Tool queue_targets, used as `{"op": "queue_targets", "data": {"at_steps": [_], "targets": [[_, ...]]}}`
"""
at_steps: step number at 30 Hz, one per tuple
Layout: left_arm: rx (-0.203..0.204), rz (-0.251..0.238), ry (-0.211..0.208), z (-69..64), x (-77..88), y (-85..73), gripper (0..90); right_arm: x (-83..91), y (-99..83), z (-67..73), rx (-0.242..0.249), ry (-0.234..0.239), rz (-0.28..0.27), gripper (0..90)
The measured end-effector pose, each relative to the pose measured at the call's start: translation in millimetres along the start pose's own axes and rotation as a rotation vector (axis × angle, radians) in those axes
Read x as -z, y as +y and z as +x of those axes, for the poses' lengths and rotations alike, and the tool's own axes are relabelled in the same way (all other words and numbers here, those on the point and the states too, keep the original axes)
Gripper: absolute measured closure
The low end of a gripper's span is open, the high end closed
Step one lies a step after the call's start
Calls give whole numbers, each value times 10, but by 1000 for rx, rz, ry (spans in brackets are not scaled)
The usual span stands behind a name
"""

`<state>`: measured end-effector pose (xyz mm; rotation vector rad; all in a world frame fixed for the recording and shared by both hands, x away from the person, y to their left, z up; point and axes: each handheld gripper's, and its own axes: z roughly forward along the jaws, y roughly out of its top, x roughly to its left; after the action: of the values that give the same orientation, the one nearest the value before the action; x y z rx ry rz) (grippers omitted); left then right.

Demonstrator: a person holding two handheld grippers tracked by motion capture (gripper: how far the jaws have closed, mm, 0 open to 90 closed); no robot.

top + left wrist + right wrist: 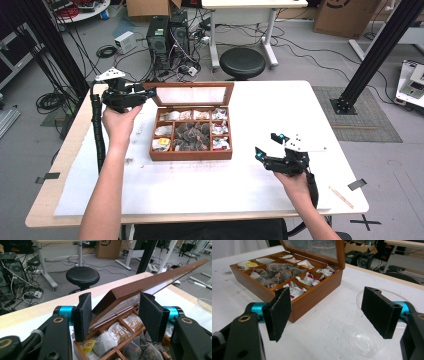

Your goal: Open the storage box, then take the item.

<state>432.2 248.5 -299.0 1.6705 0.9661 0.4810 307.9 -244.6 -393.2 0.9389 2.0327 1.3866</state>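
A wooden tea box [192,155] sits mid-table, its compartments holding several tea bags [192,136]. Its glass-paned lid [192,85] is raised. My left gripper [149,93] is at the lid's left corner. In the left gripper view the lid [150,281] has its corner between the jaws of that gripper [115,312], with a gap to each pad, so it is open. My right gripper [265,145] rests open to the right of the box. In the right gripper view a clear plastic cup [364,342] stands by the right jaw of this gripper [324,307], and the box [312,302] lies ahead.
A white sheet [260,185] covers the table. A thin wooden stick [341,196] lies near the right front corner. Beyond the far edge stand a black stool [242,62], computer towers [167,32] with loose cables, and a black frame post [380,50].
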Motion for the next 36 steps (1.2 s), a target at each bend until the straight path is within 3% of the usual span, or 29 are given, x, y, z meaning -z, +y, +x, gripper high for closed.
{"op": "queue_targets", "data": {"at_steps": [17, 22, 36], "targets": [[-1, -1, 0, 0, -1, 2, 444, -122, 122, 101, 15, 18, -7, 247], [-3, 0, 2, -5, -1, 4, 444, -221, 218, 152, -5, 66, 7, 275], [-9, 4, 4, -24, 12, 10, 440, -579, 458, 325, 9, 145, 35, 345]]}}
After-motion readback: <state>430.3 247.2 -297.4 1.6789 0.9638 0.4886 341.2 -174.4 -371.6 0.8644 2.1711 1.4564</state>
